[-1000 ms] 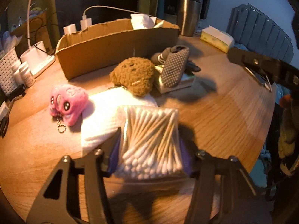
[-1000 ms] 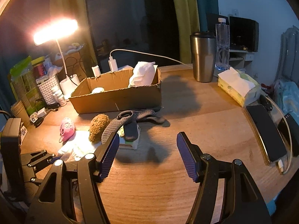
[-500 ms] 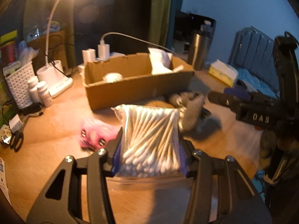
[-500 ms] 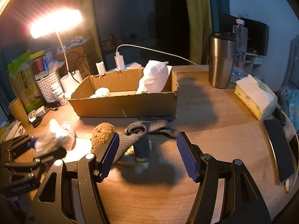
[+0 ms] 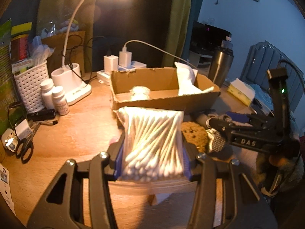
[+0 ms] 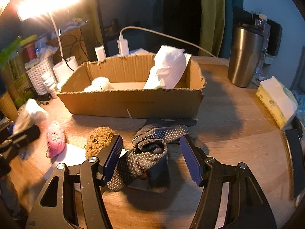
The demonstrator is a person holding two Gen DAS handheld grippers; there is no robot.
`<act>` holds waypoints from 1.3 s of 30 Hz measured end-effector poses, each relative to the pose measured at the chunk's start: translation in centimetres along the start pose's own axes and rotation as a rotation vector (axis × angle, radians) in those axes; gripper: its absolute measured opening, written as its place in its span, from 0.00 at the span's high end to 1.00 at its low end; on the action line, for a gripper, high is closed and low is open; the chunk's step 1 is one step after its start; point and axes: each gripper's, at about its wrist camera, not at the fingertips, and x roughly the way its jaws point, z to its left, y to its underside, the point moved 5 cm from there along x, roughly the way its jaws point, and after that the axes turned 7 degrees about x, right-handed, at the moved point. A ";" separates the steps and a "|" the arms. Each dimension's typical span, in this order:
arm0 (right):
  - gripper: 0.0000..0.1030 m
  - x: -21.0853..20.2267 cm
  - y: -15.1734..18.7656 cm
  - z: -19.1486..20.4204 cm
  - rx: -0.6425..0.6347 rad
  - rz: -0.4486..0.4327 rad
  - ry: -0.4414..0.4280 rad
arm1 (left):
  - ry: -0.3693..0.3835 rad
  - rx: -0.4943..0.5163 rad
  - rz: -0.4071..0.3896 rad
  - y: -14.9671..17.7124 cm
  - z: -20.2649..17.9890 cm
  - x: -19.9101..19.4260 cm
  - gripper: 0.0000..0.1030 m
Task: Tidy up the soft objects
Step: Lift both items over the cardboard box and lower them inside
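Lifted since a second ago, the bag of cotton swabs (image 5: 152, 143) now hangs clear of the desk (image 5: 76, 133) in the left wrist view, pinched between the blue pads of the left gripper (image 5: 151, 164), whose fingers press in on both sides of the bag near its lower end. Behind it stands the cardboard box (image 5: 164, 103) toward the desk's far edge, holding a white pouch (image 5: 185, 80) at its right end and a pale fluffy ball (image 5: 140, 93) near its left. A brown plush (image 5: 194, 135) shows just right of the bag, and the right gripper's black frame crosses in from the right edge. In the right wrist view, the right gripper (image 6: 151, 160) is spread wide, and its fingers flank a grey dotted glove (image 6: 144, 152) that lies folded over a small packet on the desk; the left pad sits just beside the glove's cuff, the right pad stands apart from it. A pink plush (image 6: 55, 141) lies on a white tissue sheet (image 6: 72, 154) nearer the desk's left edge, with the brown plush beside it. The steel tumbler (image 6: 244, 55) stands toward the far right corner, near a yellow tissue pack (image 6: 276, 101).
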 end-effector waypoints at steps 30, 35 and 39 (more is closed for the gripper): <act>0.74 -8.7 -2.1 2.0 -0.100 -0.174 -0.056 | -0.006 0.012 -0.090 -3.7 -1.9 -3.0 0.52; 0.74 -10.8 -3.1 2.0 -0.112 -0.220 -0.071 | -0.015 0.022 -0.113 -4.9 -2.6 -3.8 0.51; 0.74 -12.1 -3.9 2.0 -0.112 -0.255 -0.091 | -0.027 0.025 -0.135 -5.9 -2.8 -4.5 0.51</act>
